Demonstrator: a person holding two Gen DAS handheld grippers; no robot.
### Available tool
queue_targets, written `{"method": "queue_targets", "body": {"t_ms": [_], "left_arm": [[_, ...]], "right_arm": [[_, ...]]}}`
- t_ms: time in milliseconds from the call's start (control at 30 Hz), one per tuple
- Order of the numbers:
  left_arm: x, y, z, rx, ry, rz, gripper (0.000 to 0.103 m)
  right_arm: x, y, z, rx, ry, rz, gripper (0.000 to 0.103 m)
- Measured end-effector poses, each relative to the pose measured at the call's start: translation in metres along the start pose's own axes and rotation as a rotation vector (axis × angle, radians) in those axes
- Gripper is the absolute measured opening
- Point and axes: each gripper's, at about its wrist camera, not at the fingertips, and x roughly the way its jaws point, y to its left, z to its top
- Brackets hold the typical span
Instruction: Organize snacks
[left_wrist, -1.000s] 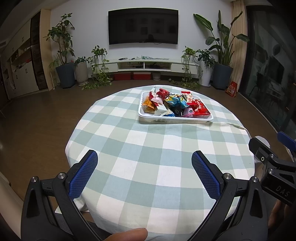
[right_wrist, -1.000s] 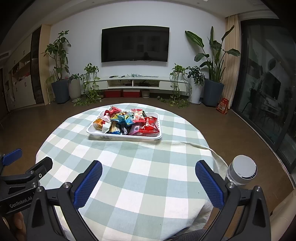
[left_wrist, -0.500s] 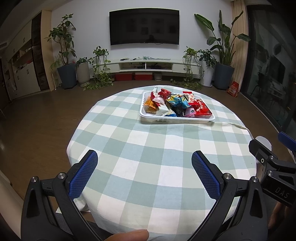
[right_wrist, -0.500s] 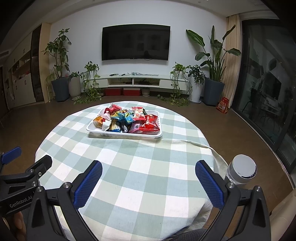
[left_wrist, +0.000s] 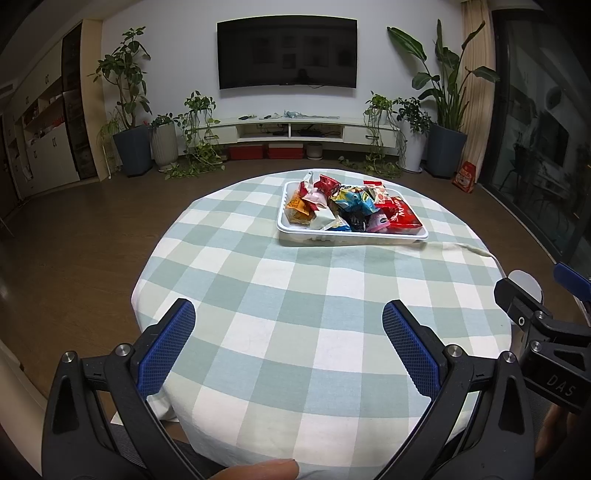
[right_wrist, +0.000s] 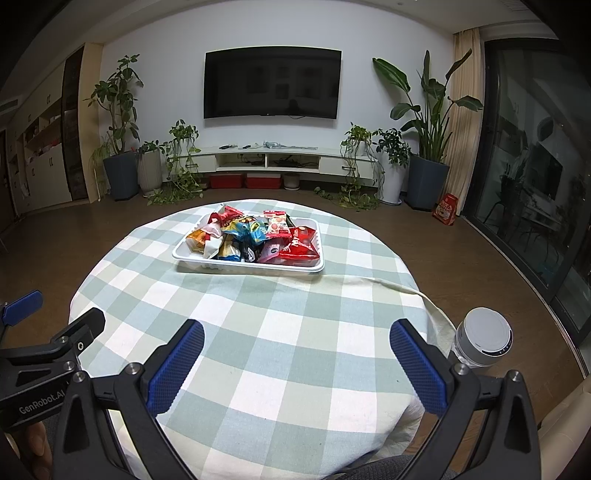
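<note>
left gripper (left_wrist: 288, 332) fingers wide, empty | right gripper (right_wrist: 295, 345) fingers wide, empty | risk: heaped snack packets (right_wrist: 255, 240) spill over white tray (right_wrist: 247, 267) rim; tray skids on surface's checked cloth (right_wrist: 258, 350)

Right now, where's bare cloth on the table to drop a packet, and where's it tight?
Free: the wide checked cloth between the white tray and both open grippers, left gripper and right gripper, plus the strip left of the tray out to the table edge. Crowded: the tray itself, heaped with snack packets. Right of the tray, a cloth fold ridges the surface.
</note>
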Motion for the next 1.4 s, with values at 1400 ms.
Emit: {"method": "queue_targets", "body": {"t_ms": [1400], "left_arm": [[0.0022, 0.0001, -0.0012, 0.008, -0.008, 0.004, 0.103]], "right_arm": [[-0.0057, -0.0032, -0.0043, -0.005, 0.023, 0.003, 0.103]]}}
